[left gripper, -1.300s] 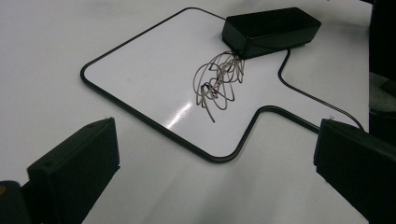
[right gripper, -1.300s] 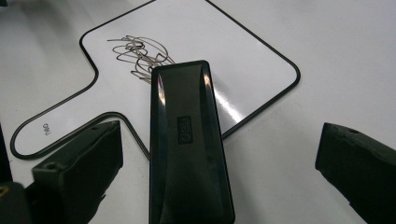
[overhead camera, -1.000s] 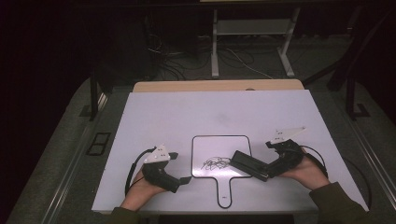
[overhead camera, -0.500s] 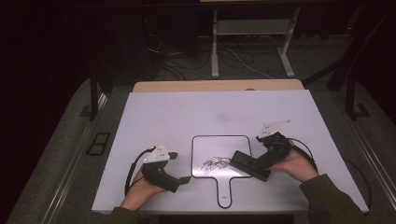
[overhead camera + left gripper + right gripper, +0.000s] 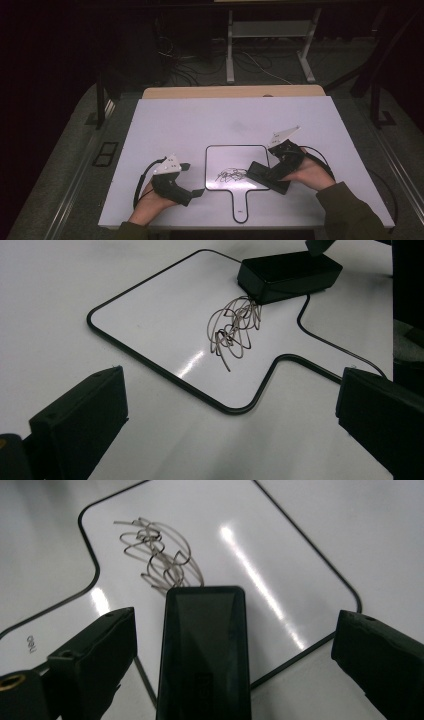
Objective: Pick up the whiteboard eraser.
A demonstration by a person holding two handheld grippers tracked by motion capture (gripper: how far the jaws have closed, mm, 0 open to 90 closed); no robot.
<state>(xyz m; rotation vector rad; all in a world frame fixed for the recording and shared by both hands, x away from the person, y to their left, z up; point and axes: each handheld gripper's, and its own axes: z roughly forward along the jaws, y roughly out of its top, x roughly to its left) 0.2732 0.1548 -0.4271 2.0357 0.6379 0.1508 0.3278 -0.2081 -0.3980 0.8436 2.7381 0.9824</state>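
I see the black eraser block [image 5: 268, 176] lying flat across the right edge of the small handled whiteboard [image 5: 235, 155], long axis running from the right gripper [image 5: 272, 172] toward the grey scribble [image 5: 231, 174], front end just at the scribble. Right gripper's jaws stand wide apart either side of the block, not touching it; hand low on the table, angled inward. Left gripper [image 5: 192, 179] rests left of the board, jaws apart, empty. Block's rear end is cut off in the right gripper view.
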